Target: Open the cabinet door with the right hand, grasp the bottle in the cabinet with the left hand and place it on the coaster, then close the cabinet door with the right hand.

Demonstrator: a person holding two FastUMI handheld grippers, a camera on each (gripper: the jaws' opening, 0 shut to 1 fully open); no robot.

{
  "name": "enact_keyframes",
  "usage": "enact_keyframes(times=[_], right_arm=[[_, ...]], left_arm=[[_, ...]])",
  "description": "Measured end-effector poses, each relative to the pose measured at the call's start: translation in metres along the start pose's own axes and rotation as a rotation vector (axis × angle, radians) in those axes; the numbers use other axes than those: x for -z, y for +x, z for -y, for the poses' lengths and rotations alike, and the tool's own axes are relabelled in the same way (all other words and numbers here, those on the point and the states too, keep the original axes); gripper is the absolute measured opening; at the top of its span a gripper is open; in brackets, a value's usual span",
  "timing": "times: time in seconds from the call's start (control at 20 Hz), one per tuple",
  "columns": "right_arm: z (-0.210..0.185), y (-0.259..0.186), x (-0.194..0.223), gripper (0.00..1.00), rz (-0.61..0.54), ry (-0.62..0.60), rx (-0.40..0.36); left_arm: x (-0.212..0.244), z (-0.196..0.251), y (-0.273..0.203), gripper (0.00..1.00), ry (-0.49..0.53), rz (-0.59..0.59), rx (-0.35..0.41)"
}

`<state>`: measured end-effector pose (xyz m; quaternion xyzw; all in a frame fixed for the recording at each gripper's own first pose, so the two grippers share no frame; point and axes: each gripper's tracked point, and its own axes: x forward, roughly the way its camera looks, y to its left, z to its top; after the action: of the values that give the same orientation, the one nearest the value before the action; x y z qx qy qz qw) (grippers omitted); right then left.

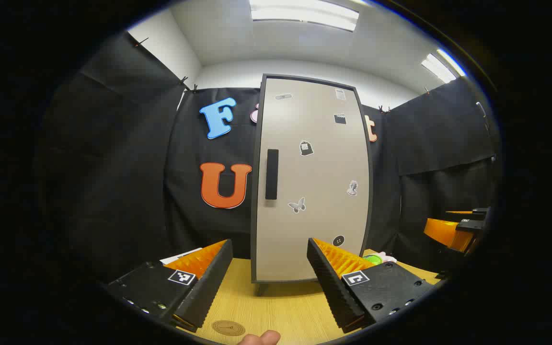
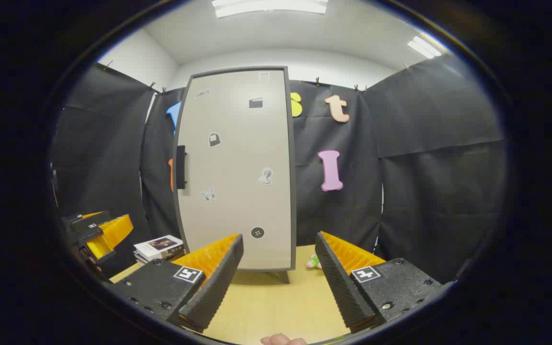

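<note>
In front of the cabinet (image 1: 312,182), left gripper view: left gripper (image 1: 269,282) fingers spread wide, holding nothing.
Door: shut, handle (image 1: 271,174) on its left edge.
Coaster (image 1: 228,327): on the surface (image 1: 276,306), near the fingers.
Right gripper view: right gripper (image 2: 278,280) fingers spread, empty, facing the cabinet.
Books (image 2: 157,247): left of the cabinet.

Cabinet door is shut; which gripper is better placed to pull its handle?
Left, arguably: the handle sits almost straight ahead of the open left gripper, but off to the side of the right gripper.
</note>
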<state>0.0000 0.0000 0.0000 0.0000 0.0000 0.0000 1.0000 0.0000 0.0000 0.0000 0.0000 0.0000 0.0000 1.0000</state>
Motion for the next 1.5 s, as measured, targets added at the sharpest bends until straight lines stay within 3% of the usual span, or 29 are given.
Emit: enact_keyframes(times=[1.5], right_arm=[[-0.007, 0.016, 0.0, 0.98, -0.008, -0.01, 0.0]], left_arm=[[0.002, -0.004, 0.002, 0.95, 0.004, 0.018, 0.0]])
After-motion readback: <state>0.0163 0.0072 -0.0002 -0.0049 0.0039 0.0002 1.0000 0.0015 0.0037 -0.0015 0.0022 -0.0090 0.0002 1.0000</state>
